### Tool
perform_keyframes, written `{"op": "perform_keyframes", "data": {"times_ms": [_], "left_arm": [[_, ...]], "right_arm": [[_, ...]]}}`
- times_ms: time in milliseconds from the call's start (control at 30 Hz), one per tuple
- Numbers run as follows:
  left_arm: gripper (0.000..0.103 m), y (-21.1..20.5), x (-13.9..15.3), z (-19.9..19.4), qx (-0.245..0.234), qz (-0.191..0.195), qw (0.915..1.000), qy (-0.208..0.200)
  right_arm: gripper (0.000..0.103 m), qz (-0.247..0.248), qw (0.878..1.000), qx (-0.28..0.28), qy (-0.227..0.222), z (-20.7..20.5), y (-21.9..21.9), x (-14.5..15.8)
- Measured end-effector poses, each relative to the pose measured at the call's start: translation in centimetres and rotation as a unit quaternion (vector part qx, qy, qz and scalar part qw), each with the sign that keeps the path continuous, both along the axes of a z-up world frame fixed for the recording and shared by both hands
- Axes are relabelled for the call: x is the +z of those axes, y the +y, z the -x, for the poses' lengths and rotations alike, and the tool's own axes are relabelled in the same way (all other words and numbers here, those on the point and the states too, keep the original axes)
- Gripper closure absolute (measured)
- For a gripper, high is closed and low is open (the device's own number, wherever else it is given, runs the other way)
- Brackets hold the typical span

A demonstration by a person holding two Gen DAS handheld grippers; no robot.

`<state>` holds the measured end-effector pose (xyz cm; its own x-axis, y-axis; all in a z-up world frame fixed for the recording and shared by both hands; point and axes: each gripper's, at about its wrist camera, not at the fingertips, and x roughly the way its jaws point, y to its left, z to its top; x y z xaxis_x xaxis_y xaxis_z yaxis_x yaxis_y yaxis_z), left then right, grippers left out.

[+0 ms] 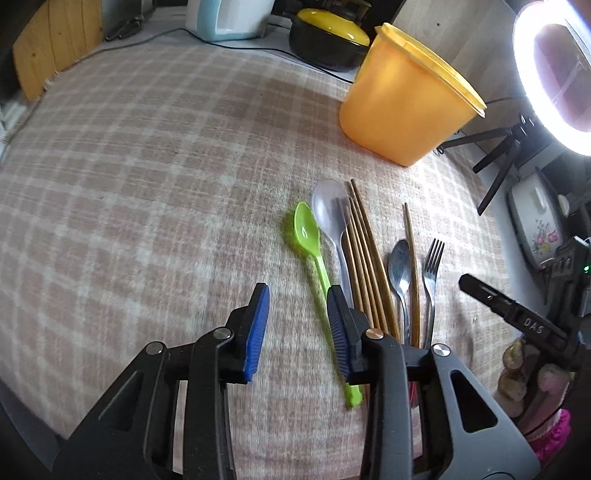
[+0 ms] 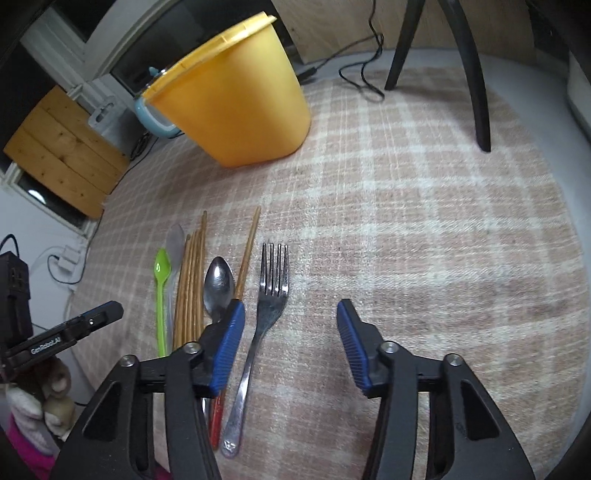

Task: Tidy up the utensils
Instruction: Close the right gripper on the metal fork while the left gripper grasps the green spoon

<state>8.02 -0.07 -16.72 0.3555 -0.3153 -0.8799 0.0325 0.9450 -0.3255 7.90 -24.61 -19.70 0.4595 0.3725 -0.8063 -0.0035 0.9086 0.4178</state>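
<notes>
Utensils lie in a row on the plaid tablecloth (image 1: 147,184): a green plastic spoon (image 1: 306,229) (image 2: 161,273), a clear plastic spoon (image 1: 327,206) (image 2: 175,240), several wooden chopsticks (image 1: 364,251) (image 2: 190,280), a metal spoon (image 1: 400,269) (image 2: 218,280) and a metal fork (image 1: 432,269) (image 2: 271,295). Behind them stands a yellow container (image 1: 399,110) (image 2: 236,103). My left gripper (image 1: 297,321) is open just above the cloth, its right finger over the green spoon's handle. My right gripper (image 2: 290,332) is open too, and the fork's handle lies between its jaws near the left finger.
A lit ring light (image 1: 524,74) on a small tripod stands right of the container. A black pot with a yellow lid (image 1: 328,37) and a pale blue kettle (image 1: 225,18) sit at the back. Dark stand legs (image 2: 476,74) and a cable (image 2: 362,74) are at the far right.
</notes>
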Motion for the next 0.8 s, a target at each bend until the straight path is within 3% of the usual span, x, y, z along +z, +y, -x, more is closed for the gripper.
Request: {"op": "perform_keyframes", "data": {"times_ms": [167,433,567,667,800], "left_arm": [[0.071,0.5,-1.1,-2.1,-0.019,0.024,0.9995,0.010],[0.071,0.8,-2.9,-4.8,-0.043,0.044,0.9977,0.027],[0.072,0.7,-3.6,-5.3,-0.047,0.047,0.9974,0.029],[0.074,0.7,-3.6,-5.6,-0.038,0.050,0.9976,0.028],[0.074,0.6,-3.8,-5.8,-0.034,0.052,0.9977,0.026]], "right_arm": [[0.065,-0.019,1.000,-0.003,0.010,-1.3,0.8,-0.7],[0.074,0.006,1.000,-0.009,0.010,-2.8,1.6,-1.4],[0.075,0.016,1.000,0.012,0.002,-3.4,2.6,-1.5],[0.084,0.032,0.999,0.024,0.000,-3.9,3.3,-1.6],[0.085,0.052,0.998,0.034,0.003,-4.4,4.1,-1.4]]}}
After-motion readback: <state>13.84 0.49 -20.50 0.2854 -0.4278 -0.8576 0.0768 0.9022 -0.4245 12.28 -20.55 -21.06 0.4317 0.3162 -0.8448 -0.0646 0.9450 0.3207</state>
